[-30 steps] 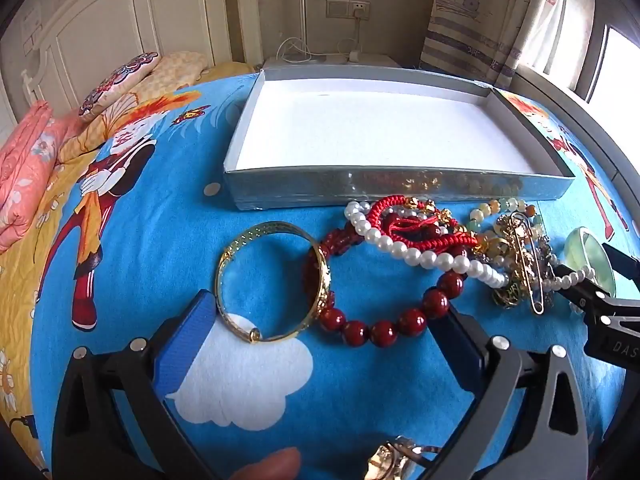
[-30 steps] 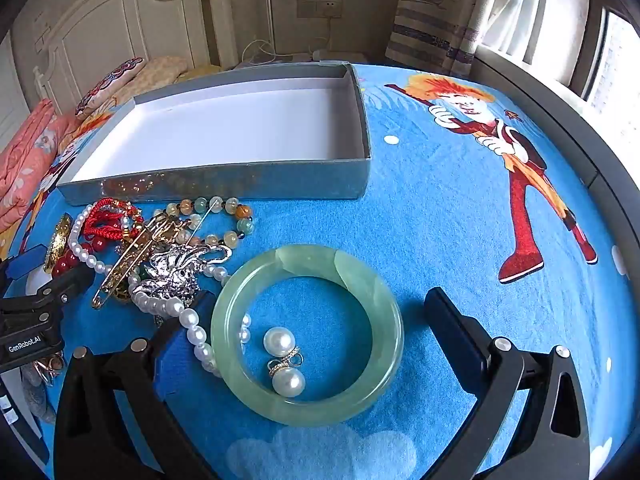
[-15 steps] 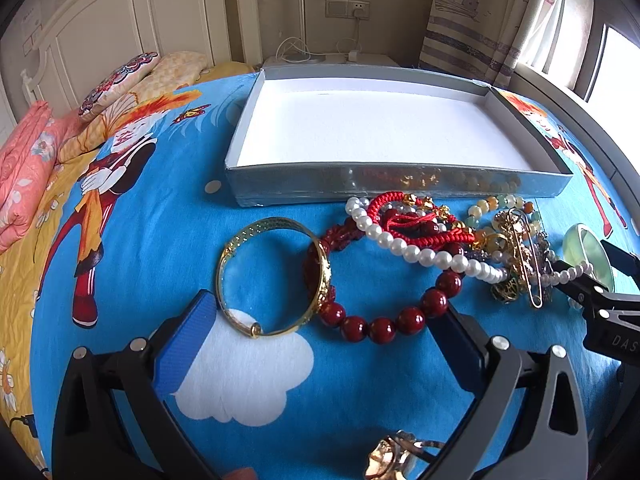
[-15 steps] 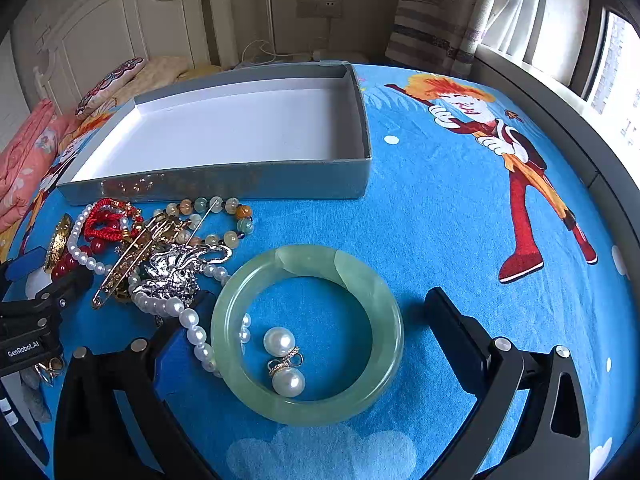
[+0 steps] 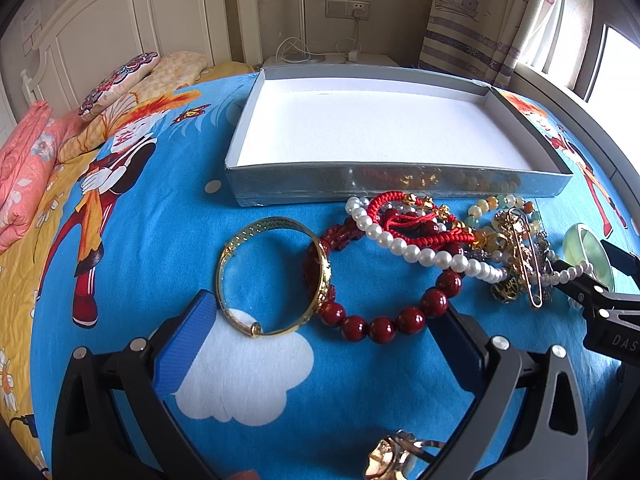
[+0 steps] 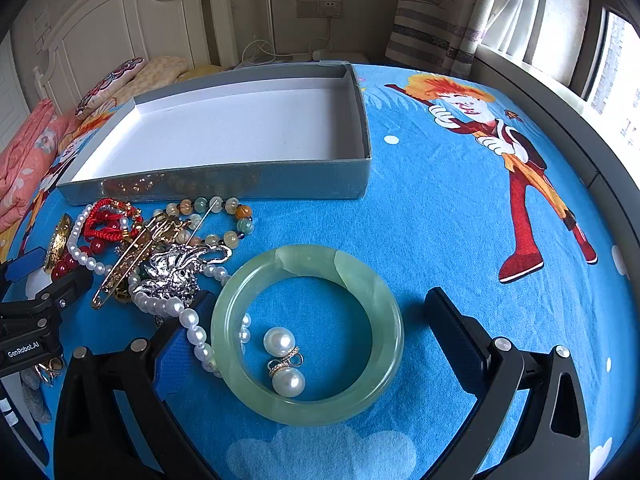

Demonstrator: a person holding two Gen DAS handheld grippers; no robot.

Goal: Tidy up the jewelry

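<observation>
Both sets of jaws stand wide apart and hold nothing: our left gripper (image 5: 324,344) frames the gold bangle (image 5: 274,276) and red bead bracelet (image 5: 384,300), our right gripper (image 6: 320,340) straddles the jade bangle (image 6: 307,334). All the jewelry lies on the blue bedspread (image 6: 440,240), just in front of the grey box (image 6: 224,182), whose white floor is bare. So we judge the sorting not yet begun; every piece is left to move. We count one gold bangle, one jade bangle, one red bead bracelet, one pearl strand (image 5: 416,254), one red cord bracelet (image 5: 416,224), one multicolour bead bracelet (image 6: 224,220), one large gold pin (image 6: 132,258), one silver ornament (image 6: 176,270), and two pearl earrings (image 6: 284,362) inside the jade ring.
</observation>
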